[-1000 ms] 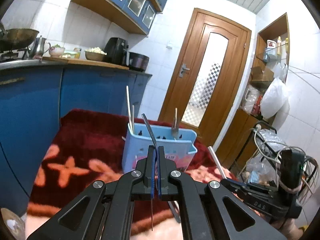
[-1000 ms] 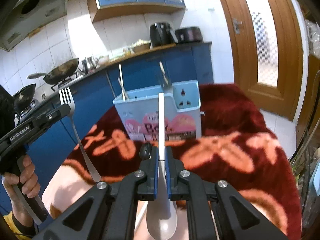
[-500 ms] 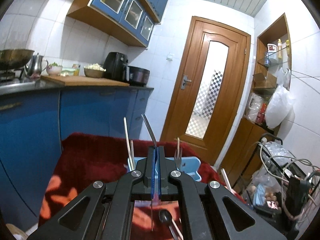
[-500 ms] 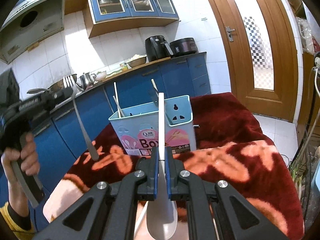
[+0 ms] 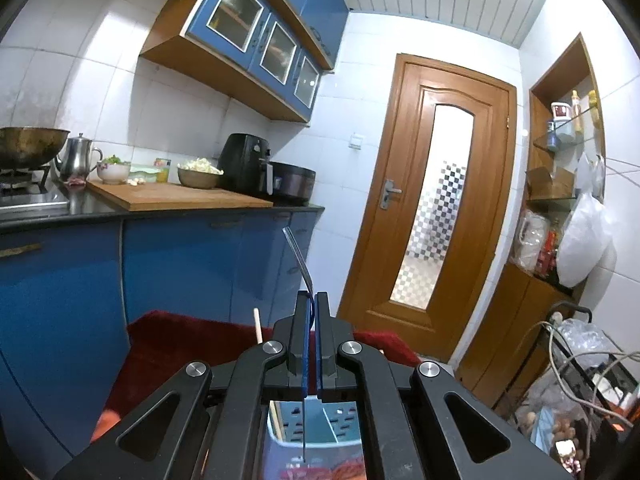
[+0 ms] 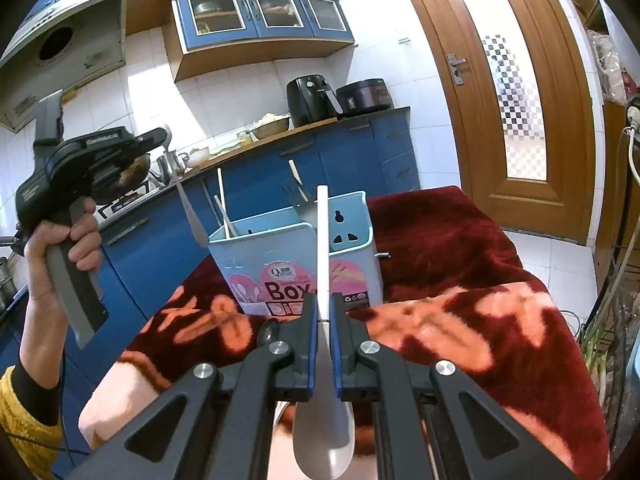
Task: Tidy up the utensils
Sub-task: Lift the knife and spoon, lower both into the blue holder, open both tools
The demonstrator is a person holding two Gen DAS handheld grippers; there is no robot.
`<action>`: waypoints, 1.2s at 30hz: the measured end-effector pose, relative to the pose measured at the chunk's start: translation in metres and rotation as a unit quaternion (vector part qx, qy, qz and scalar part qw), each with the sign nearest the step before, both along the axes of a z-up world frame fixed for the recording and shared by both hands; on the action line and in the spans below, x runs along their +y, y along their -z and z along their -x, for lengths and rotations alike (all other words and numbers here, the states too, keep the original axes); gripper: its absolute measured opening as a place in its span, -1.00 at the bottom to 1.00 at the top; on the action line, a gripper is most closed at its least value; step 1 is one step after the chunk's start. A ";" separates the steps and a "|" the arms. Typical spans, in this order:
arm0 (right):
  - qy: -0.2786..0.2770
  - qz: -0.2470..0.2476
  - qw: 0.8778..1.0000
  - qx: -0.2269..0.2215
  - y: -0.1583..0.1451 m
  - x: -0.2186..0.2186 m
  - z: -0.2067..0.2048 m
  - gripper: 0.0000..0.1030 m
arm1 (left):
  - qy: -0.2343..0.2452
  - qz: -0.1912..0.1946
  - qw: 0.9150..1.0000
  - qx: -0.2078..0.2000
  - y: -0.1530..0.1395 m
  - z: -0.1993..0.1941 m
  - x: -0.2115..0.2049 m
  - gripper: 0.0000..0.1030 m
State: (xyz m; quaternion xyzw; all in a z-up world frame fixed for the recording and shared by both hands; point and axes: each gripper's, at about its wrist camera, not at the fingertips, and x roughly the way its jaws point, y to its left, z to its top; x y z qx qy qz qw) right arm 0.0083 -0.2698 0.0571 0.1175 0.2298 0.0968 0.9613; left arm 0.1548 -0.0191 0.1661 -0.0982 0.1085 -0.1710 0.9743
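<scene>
Utensil box (image 6: 296, 264) stands upright on blanket-covered worktop (image 6: 460, 280), ahead of right tool (image 6: 323, 312). Chopsticks (image 6: 222, 208) stick up in box's left part, second utensil (image 6: 297, 190) in rear part. Spoon (image 6: 323, 360) lies between right tool's fingers, handle pointing toward box, bowl nearest camera. Left tool (image 6: 162, 140) up and left of box, fork (image 6: 188, 210) hanging from it, tip just left of box rim. Kitchen counter (image 6: 312, 128) behind box; door (image 6: 508, 92) right.
</scene>
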 end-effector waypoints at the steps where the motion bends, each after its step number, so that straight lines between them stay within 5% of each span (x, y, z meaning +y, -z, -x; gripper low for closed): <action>1: 0.001 0.002 1.000 -0.002 0.000 0.000 0.000 -0.86 | -0.002 -0.002 1.000 -0.004 -0.001 -0.003 -0.001 -0.97; 8: 0.004 0.005 1.000 -0.007 0.002 -0.002 -0.006 -0.86 | -0.006 -0.004 1.000 -0.013 0.006 -0.022 -0.014 -0.97; 18: 0.010 0.004 1.000 -0.015 -0.004 -0.009 -0.024 -0.85 | 0.008 -0.021 0.999 0.037 0.056 -0.039 -0.026 -0.97; 36: 0.012 -0.038 0.993 -0.111 -0.039 -0.007 -0.122 -0.85 | 0.024 -0.042 0.996 0.069 0.087 -0.045 -0.038 -0.97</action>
